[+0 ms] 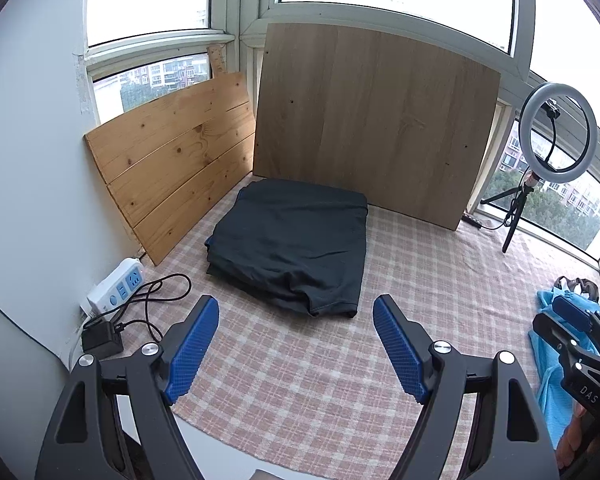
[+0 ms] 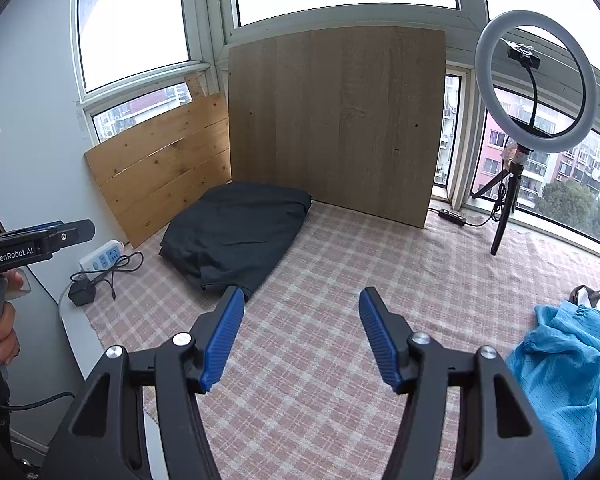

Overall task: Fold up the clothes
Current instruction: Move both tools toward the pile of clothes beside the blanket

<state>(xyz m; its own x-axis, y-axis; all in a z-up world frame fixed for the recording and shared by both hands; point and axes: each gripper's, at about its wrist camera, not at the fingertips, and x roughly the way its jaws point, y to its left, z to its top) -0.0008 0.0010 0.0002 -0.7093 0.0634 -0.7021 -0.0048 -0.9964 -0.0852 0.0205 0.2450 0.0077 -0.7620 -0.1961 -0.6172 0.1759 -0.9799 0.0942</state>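
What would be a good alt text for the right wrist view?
Open right tongs with blue pads hover over a pink checked cloth, holding nothing. A folded black garment lies ahead left by wooden boards; a crumpled blue garment lies right.

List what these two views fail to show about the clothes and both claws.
- Blue garment: cut off by the right edge in both views; the right claw covers part of it in the left wrist view.
- Brown-and-white item behind it: mostly hidden, kind unclear.
- Dark folded garment: layers underneath hidden.
- Left claw: fingertips hidden in the right wrist view.
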